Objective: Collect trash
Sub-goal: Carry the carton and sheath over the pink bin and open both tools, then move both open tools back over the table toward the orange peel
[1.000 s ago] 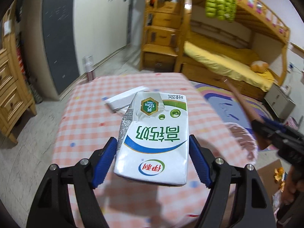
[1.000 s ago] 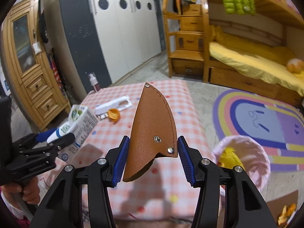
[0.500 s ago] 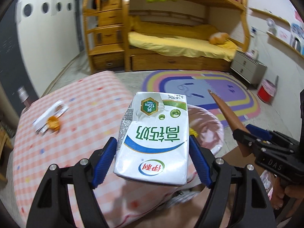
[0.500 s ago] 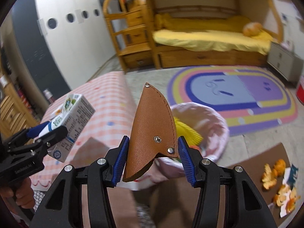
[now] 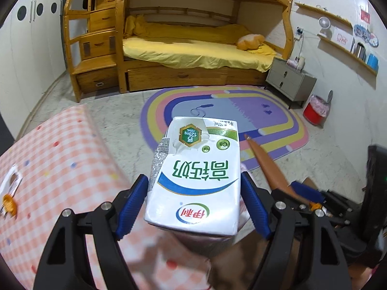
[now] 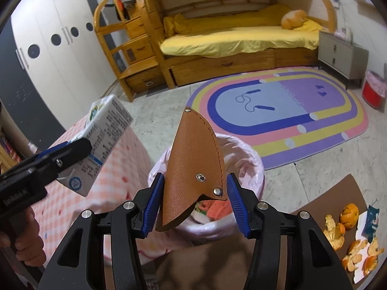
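My left gripper is shut on a white and green milk carton, held in the air past the edge of the pink checked table. The same carton shows at the left of the right wrist view. My right gripper is shut on a brown leather sheath with metal rivets, its tip pointing up. Right below the sheath stands a bin lined with a pink bag, with trash inside. The sheath also appears just right of the carton in the left wrist view.
Orange peels and wrappers lie on brown cardboard on the floor at the right. A wrapper and an orange scrap stay on the table. A rainbow rug, a bunk bed, a grey nightstand and a red bin stand beyond.
Both grippers have swung from over the table toward the pink-lined bin, each still holding its item. The bin has come directly under the sheath.
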Demonstrator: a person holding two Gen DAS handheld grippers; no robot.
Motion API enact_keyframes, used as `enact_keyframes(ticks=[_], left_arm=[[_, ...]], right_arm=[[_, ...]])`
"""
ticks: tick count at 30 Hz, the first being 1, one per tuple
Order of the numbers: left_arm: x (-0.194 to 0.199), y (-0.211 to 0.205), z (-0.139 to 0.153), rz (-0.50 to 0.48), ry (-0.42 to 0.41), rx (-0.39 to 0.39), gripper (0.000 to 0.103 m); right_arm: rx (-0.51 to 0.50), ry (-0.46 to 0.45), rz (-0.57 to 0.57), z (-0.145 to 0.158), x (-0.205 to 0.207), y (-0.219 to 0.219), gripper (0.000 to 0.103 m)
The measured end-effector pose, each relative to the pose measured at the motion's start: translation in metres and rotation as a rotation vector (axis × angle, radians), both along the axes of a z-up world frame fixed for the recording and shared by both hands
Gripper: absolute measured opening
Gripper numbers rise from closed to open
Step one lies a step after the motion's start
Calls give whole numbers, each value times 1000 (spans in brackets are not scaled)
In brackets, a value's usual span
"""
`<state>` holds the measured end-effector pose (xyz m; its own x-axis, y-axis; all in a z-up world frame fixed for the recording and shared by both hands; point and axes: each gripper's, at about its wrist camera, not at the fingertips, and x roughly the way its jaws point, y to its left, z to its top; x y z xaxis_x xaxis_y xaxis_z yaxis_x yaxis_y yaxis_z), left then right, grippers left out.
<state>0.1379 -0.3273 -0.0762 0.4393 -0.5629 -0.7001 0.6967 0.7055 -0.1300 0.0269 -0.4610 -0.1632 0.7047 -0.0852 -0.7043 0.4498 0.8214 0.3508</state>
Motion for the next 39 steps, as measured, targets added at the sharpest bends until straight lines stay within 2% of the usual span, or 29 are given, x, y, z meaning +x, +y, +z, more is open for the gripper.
enact_keyframes(ticks=[1, 3, 4, 5, 11, 16, 19, 26, 29, 33, 39], left_arm=[[3, -3, 1, -7, 4, -15, 75], [8, -3, 6, 5, -12, -25, 87], [9, 0, 9, 13, -23, -32, 89], [9, 5, 12, 22, -33, -37, 90], [8, 47, 14, 105, -51, -1, 90], [1, 91, 5, 194, -58, 64, 90], [0, 122, 3, 248, -36, 72, 90], [-10, 194, 0, 388, -47, 82, 90], [-11, 226, -3, 449, -51, 94, 90], [-11, 269, -4, 542, -67, 110, 90], [2, 332, -5, 654, -69, 147, 90]], right_arm=[[5, -3, -4, -1, 2, -3, 54], [21, -15, -6, -5, 9, -10, 57], [30, -11, -6, -8, 13, -14, 59], [41, 3, -5, -11, 18, -16, 63], [76, -7, -14, -8, 13, -13, 63], [64, -8, 27, 5, 3, 7, 63], [33, -16, 63, 18, 2, 25, 63], [-31, -54, 210, 50, 10, 91, 62], [-70, -63, 296, 59, 22, 128, 57], [-112, -72, 409, 69, 43, 175, 43], [-163, -80, 574, 78, 88, 248, 42]])
